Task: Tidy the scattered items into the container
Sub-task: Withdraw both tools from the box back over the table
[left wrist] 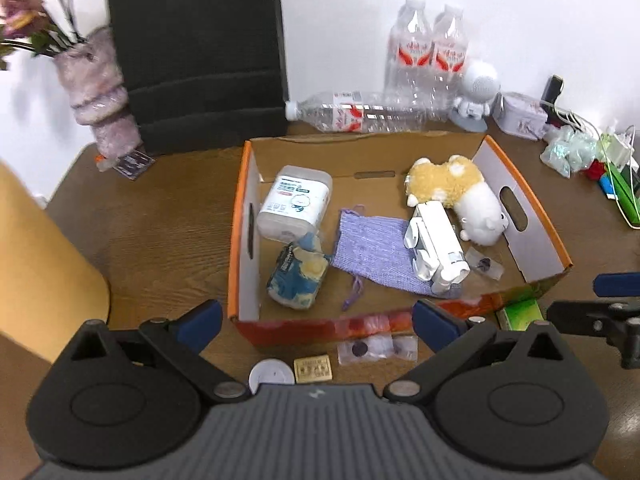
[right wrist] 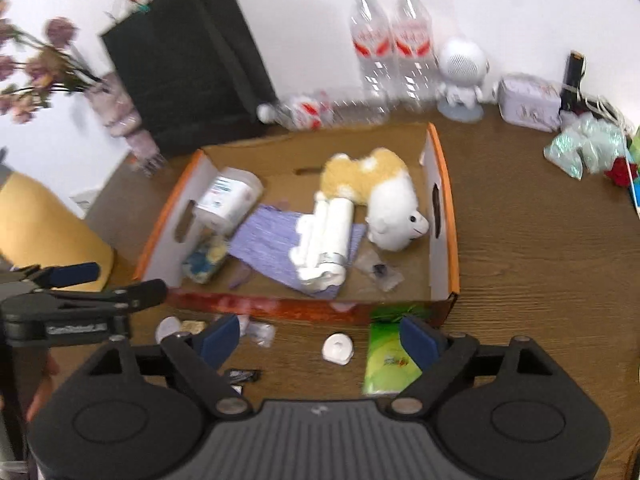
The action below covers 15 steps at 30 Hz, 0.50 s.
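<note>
My left claw (left wrist: 318, 322) is spread wide and holds nothing. It hangs over the near edge of the tabletop (left wrist: 160, 232) and tips down toward the cardboard box (left wrist: 240, 240). The box sits in the middle of the tabletop, just past my blue fingertips (left wrist: 200, 320).

Inside the box I see a white wipes tub (left wrist: 294, 206) by the left wall, a blue and yellow pack (left wrist: 298, 278) in front of it, a purple knitted pouch (left wrist: 374, 254) in the middle, a white folded gadget (left wrist: 436, 248) lying on the pouch, and a plush toy (left wrist: 456, 196) near the right wall. A small clear bag (left wrist: 484, 264) lies by the right near corner.

Some things are not in the box yet. Between my left fingers, close to the box's near wall, lie a clear bag with dark dots (left wrist: 376, 350), a little gold square (left wrist: 314, 368) and a round white lid (left wrist: 272, 374).

My right claw (right wrist: 320, 340) is spread too, with nothing in it. It also tips down at the near side of the box. Between its fingers on the tabletop lie a small white round thing (right wrist: 338, 348) and a green pack (right wrist: 390, 356). The green pack lies just beside my right fingertip; I cannot tell if they touch. A small black wrapper (right wrist: 242, 376) lies by the other fingertip.
</note>
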Each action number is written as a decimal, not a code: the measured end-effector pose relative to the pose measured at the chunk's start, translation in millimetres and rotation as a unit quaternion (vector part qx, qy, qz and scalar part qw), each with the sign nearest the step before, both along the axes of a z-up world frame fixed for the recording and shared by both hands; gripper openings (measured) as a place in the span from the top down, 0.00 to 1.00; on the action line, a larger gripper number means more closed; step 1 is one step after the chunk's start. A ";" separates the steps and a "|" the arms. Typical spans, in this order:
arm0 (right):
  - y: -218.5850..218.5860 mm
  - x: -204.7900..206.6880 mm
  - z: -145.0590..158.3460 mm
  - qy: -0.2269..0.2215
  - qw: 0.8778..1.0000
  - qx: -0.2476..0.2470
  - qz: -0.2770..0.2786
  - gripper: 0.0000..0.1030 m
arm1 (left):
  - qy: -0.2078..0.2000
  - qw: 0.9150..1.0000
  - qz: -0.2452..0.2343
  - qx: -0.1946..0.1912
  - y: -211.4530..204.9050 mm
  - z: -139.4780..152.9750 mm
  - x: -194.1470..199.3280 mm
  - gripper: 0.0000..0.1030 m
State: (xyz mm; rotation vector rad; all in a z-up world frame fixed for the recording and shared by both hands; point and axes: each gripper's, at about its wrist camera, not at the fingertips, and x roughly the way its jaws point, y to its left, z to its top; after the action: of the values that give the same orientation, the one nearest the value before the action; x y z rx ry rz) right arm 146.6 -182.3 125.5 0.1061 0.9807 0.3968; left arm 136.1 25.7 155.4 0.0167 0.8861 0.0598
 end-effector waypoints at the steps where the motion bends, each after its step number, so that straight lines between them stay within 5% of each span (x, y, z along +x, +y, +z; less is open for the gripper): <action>1: -1.5 -11.6 -1.1 -0.021 1.000 0.005 -0.001 0.15 | -0.019 1.000 0.008 -0.001 -0.1 -2.5 -14.3 0.00; 4: -9.5 -51.8 -15.3 -0.108 0.994 0.005 -0.011 0.10 | -0.092 0.995 0.033 0.017 -6.2 -15.7 -63.9 0.00; 8: -26.6 -102.3 -58.5 -0.202 0.978 0.040 -0.025 0.03 | -0.186 0.982 0.002 0.023 -20.0 -51.1 -127.4 0.00; 15: -20.2 -155.3 -117.0 -0.201 0.979 -0.009 -0.020 0.02 | -0.126 0.990 0.015 -0.060 -15.8 -108.2 -163.4 0.00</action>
State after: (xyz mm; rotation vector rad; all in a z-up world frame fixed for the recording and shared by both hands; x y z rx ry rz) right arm -8.7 -202.5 8.5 0.0261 0.5820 0.3546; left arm -27.3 9.9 47.3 -0.1133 0.6355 0.0353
